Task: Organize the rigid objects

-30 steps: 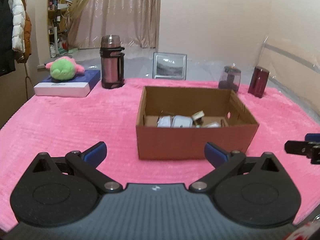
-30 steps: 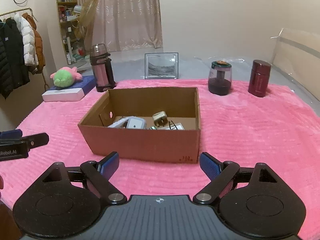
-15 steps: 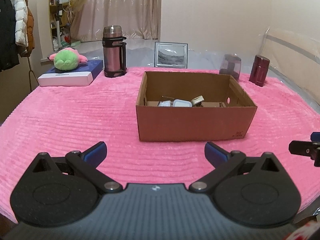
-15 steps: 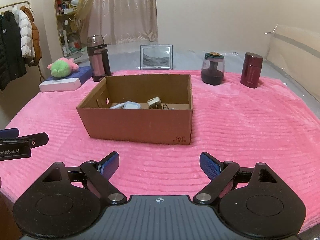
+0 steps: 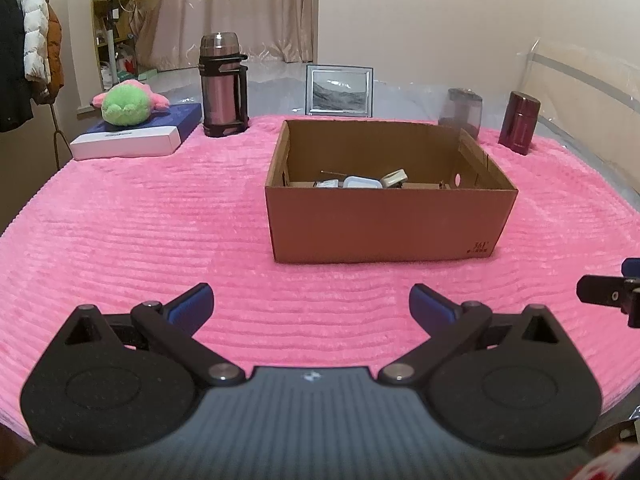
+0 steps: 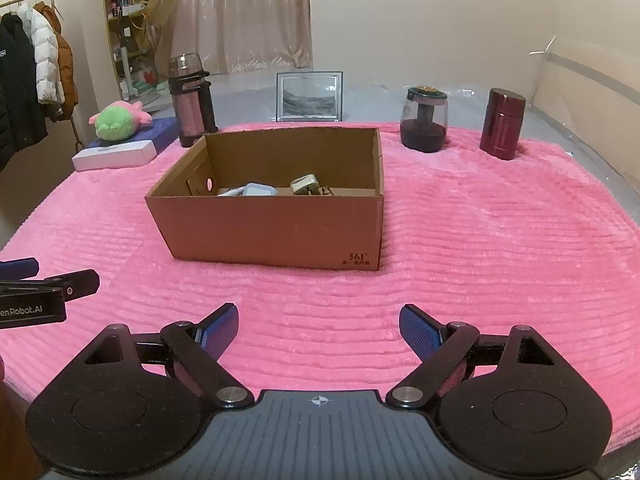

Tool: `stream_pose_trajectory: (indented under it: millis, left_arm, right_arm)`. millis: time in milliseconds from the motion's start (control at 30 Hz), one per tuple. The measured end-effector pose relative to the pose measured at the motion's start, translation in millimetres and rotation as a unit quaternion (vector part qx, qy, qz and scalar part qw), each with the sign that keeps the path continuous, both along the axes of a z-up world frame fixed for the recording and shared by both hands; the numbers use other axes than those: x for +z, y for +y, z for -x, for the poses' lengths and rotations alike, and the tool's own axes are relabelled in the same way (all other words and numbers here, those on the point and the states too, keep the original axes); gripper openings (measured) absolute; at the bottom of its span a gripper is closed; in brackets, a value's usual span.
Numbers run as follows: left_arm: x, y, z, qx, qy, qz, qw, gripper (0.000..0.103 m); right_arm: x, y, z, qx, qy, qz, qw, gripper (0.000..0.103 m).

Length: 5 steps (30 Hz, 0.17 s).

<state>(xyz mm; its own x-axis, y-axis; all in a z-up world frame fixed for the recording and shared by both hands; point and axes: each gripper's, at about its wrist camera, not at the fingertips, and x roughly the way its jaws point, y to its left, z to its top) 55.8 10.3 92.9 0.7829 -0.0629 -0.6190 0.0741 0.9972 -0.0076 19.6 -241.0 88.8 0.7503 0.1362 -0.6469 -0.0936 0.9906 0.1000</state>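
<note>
The fluffy pink blanket point(image 5: 120, 220) has lots of bare room around the open brown cardboard box point(image 5: 390, 222), whose front wall hides most of the small things inside, and it sits ahead of the wide-open, empty left gripper point(image 5: 311, 304) and right gripper point(image 6: 319, 330).

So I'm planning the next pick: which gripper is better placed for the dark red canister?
Right gripper, likely: the dark red canister stands on its side, past the cardboard box; both grippers are open and empty.
</note>
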Motion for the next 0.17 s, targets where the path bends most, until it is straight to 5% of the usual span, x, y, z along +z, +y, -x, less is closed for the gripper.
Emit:
stream_pose_trajectory:
  millis: [167]
  left_arm:
    - [-2.3,-0.2,-0.4,-0.003,-0.008,0.005,1.0,0.102]
  right_arm:
    - [-3.5,-1.0,-2.9,-0.002,0.003,0.002,1.0,0.085]
